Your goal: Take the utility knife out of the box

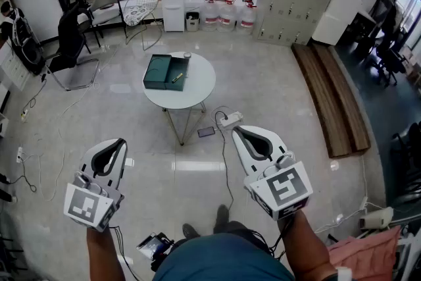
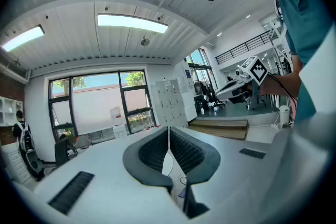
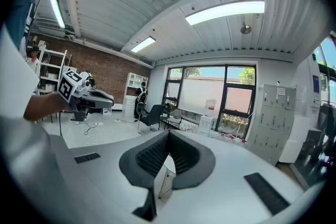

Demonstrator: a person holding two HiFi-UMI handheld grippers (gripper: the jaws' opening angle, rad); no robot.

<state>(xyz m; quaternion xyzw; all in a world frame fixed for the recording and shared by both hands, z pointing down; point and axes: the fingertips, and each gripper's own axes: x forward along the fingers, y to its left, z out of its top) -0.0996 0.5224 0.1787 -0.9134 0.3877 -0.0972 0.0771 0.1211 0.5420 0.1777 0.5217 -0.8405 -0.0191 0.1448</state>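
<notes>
Table (image 1: 200, 83) at twelve o'clock carries the box (image 1: 161, 71). My left claw (image 1: 117, 145) and right claw (image 1: 240, 133) are both pressed together, empty.

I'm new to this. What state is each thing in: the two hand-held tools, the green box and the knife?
left tool: shut, empty.
right tool: shut, empty.
green box: open, on the round table.
utility knife: lying in the box, untouched.

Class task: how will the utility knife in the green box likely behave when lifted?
The utility knife looks slim and rigid, so probably light and stiff. Lying flat in the open green box, it seems unlikely to roll. Its narrow body may slip when gripped.
</notes>
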